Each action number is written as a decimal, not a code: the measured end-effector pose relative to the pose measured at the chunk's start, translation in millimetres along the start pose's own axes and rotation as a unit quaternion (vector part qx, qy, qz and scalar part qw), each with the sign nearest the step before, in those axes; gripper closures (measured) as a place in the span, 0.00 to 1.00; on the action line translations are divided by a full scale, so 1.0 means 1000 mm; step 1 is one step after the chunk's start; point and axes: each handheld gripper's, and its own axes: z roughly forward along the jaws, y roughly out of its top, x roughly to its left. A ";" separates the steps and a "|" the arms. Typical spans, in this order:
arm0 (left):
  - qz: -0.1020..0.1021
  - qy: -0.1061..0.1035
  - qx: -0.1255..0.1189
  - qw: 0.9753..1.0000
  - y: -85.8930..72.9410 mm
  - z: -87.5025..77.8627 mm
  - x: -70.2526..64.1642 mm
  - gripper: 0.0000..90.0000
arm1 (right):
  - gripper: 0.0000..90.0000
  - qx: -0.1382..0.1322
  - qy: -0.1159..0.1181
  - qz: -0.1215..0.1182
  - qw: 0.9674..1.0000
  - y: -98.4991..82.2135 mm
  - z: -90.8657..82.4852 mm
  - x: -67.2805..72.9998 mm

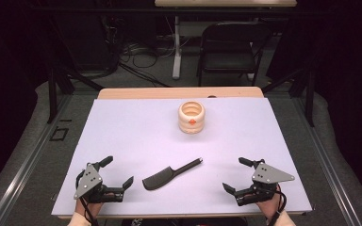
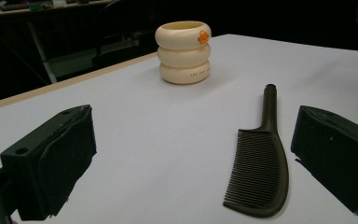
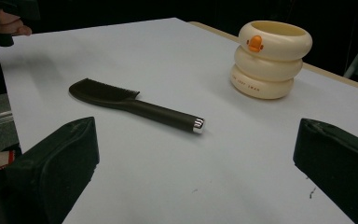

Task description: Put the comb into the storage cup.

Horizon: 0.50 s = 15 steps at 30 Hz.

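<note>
Comb point(image 1: 169, 175) lies flat at table point(image 1: 136, 136) front-centre, between L gripper point(image 1: 119, 172) and R gripper point(image 1: 233, 174), touching neither. Both grippers: jaws wide apart, nothing held. Cream ringed cup point(image 1: 191, 117) stands upright farther back, well apart from comb.

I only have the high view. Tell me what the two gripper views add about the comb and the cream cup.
Observer: The comb lies flat, its teeth toward the left gripper, whose jaws stand open, nothing between them.
Operator: Describe the handle end.
Observer: In the right gripper view the handle ends in a small silver cap, pointing toward the right gripper, open too.
Operator: Now the cup.
Observer: The cup is three stacked rings with an orange duck bill on the top ring and small dark lettering on the bottom one.
</note>
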 end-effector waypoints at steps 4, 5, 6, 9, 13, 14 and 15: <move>0.001 0.000 0.001 1.000 0.000 0.000 0.000 0.00 | 0.00 0.007 0.001 -0.001 1.000 0.000 0.002 0.001; 0.002 0.000 0.001 1.000 0.000 0.000 0.000 0.00 | 0.00 0.007 0.001 -0.002 1.000 0.000 0.003 0.001; 0.001 0.000 0.000 1.000 0.000 0.000 0.000 0.00 | 0.00 0.009 0.001 -0.002 1.000 0.001 0.004 0.001; 0.000 0.002 0.001 1.000 0.000 0.000 0.001 0.00 | 0.00 0.010 0.005 0.002 1.000 0.001 0.006 0.001; 0.001 0.002 0.001 1.000 0.000 0.000 0.000 0.00 | 0.00 0.017 0.007 0.002 1.000 0.003 0.009 0.001; 0.001 0.002 0.001 1.000 0.000 0.000 0.000 0.00 | 0.00 0.018 0.007 0.001 1.000 0.003 0.010 0.001; 0.002 0.002 0.001 1.000 0.001 0.000 0.000 0.00 | 0.00 0.020 0.008 0.002 1.000 0.004 0.012 0.001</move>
